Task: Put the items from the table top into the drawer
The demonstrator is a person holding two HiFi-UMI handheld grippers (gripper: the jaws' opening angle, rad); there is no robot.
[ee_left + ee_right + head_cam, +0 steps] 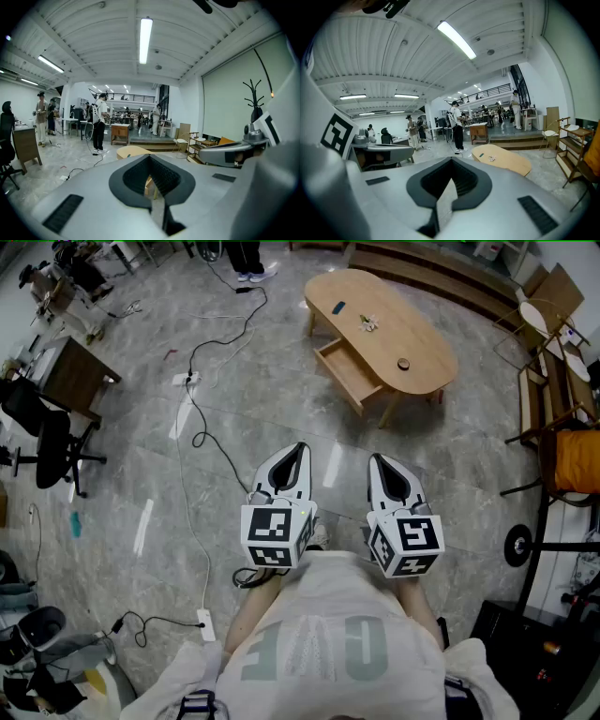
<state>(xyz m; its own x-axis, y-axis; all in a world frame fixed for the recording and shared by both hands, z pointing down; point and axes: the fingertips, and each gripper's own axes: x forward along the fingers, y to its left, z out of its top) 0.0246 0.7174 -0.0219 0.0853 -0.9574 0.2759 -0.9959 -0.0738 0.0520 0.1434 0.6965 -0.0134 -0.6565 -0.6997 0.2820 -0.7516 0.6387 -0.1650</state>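
Note:
A light wooden oval table (422, 348) stands far ahead on the grey floor, with its drawer (345, 371) pulled open toward me. On its top lie a small dark blue item (338, 307), a small pale cluster (369, 323) and a small round dark item (404, 364). My left gripper (299, 448) and right gripper (377, 459) are held side by side close to my body, well short of the table. Both are shut with nothing between the jaws. The table also shows past the left gripper (150, 157) as a tan top (132, 151), and past the right gripper (451, 160) as an oval top (508, 160).
Black cables and a power strip (182, 380) trail over the floor between me and the table. A dark desk (77, 377) and office chair (52, 448) stand at the left. An orange chair (574, 461) and wooden shelves are at the right. A person (99, 123) stands beyond the table.

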